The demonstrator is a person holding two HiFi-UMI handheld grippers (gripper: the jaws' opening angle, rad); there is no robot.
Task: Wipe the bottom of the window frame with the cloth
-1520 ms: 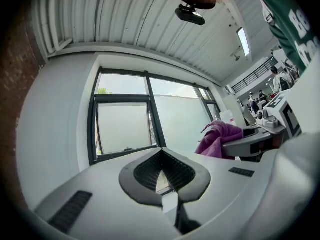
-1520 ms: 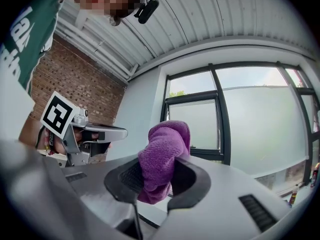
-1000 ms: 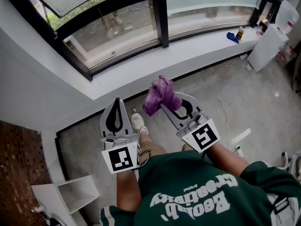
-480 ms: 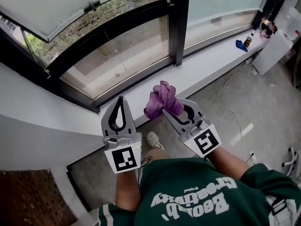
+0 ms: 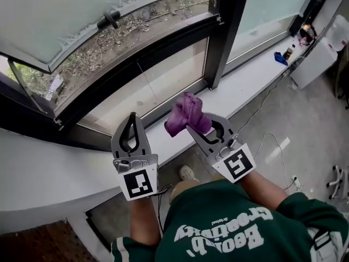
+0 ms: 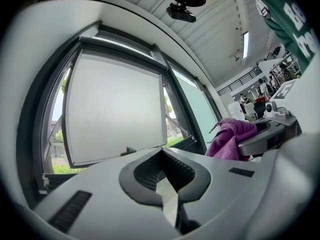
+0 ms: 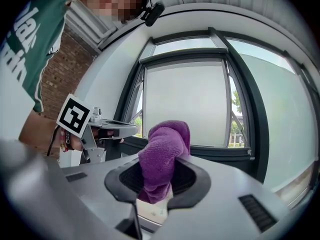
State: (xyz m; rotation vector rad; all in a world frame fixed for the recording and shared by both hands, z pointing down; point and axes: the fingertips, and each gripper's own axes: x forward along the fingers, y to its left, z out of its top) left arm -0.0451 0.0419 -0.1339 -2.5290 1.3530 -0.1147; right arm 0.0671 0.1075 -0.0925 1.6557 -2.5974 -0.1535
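My right gripper (image 5: 191, 123) is shut on a bunched purple cloth (image 5: 185, 112), which sticks up out of the jaws (image 7: 162, 149). The cloth hangs over the white sill (image 5: 248, 78), close to the dark bottom rail of the window frame (image 5: 87, 138) and the lower glass pane (image 5: 147, 83). I cannot tell whether the cloth touches the rail. My left gripper (image 5: 132, 115) is shut with nothing in it. It hovers over the sill a little to the left of the cloth, and the cloth (image 6: 230, 136) shows at its right.
A dark vertical mullion (image 5: 226, 31) rises just right of the cloth. An open top sash with a black handle (image 5: 109, 19) tilts outward above. A blue item and a small bottle (image 5: 281, 56) lie far along the sill. Cables (image 5: 270, 141) and a shoe (image 5: 188, 173) are on the floor.
Both grippers have come forward from above the floor to above the sill, nearer the window frame. The cloth stays held in the right gripper. The left stays shut.
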